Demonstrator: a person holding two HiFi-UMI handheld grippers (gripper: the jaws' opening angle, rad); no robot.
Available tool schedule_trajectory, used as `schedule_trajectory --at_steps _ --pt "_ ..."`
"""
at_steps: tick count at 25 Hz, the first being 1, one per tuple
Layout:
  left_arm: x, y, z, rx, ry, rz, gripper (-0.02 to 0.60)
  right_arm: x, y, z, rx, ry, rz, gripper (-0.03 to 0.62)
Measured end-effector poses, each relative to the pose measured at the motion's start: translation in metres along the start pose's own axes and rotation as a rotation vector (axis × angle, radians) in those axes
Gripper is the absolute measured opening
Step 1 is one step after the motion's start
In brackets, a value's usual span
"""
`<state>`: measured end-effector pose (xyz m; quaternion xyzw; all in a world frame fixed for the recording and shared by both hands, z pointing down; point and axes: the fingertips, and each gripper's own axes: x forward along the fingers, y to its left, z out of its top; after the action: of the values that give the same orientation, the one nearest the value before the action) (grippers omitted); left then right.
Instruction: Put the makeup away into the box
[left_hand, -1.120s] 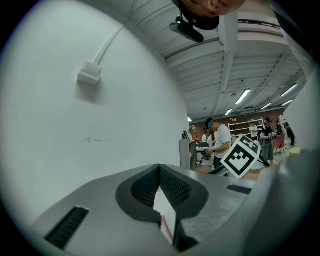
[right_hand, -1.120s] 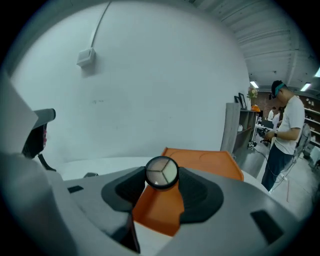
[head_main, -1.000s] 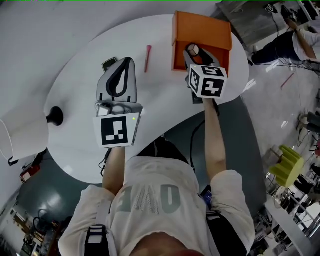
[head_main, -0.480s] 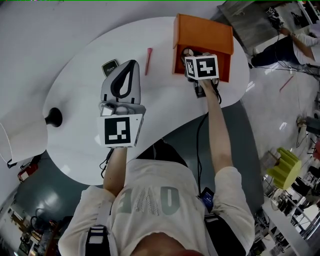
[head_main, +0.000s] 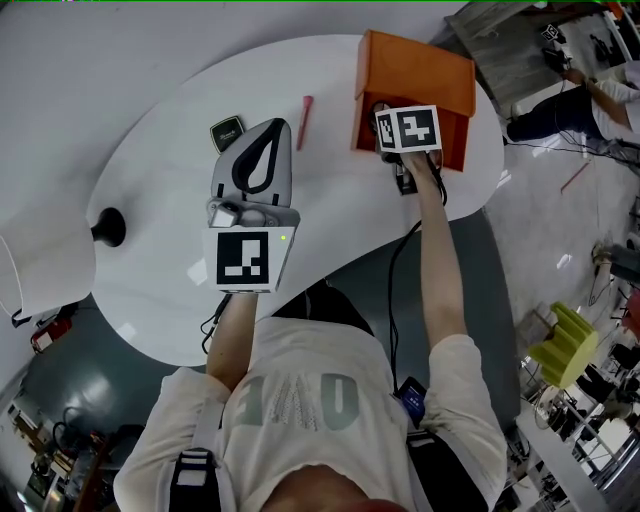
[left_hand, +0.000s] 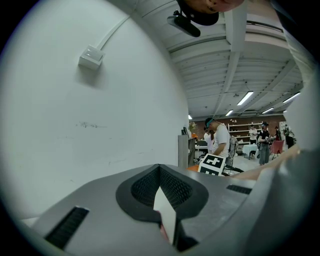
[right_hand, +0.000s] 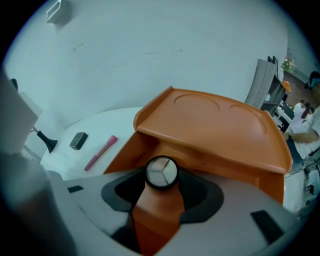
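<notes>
An orange box (head_main: 415, 65) with its lid raised stands at the table's far right. My right gripper (head_main: 385, 112) points steeply down at its opening, shut on a round black-rimmed compact (right_hand: 161, 173) with pale powder in three segments. In the right gripper view the compact sits just in front of the box (right_hand: 210, 125), under the lid. A pink makeup pencil (head_main: 301, 109) and a small dark square case (head_main: 227, 133) lie on the white table left of the box. My left gripper (head_main: 268, 128) hovers near level over the table's middle, shut with nothing in it.
The white oval table (head_main: 150, 290) has a black lamp base (head_main: 108, 228) and a white shade (head_main: 40, 270) at its left end. A cable runs off the near edge by my right arm. People stand far off behind the box.
My right gripper has tipped downward and sunk with the compact toward the box opening. The left gripper has stayed where it was.
</notes>
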<state>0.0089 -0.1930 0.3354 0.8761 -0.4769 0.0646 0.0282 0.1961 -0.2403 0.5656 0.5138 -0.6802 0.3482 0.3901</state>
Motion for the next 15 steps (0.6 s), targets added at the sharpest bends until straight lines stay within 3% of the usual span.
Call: schedule_trajectory --at_steps 6,15 --pt "0.001 -0.001 0.001 0.002 -0.003 -0.003 0.006 -0.001 0.0 0.002 -0.008 -0.005 -0.027 0.216" --pt "0.001 -0.005 0.008 0.012 -0.011 -0.014 0.006 -0.025 0.002 0.015 0.037 -0.096 0.02 0.239"
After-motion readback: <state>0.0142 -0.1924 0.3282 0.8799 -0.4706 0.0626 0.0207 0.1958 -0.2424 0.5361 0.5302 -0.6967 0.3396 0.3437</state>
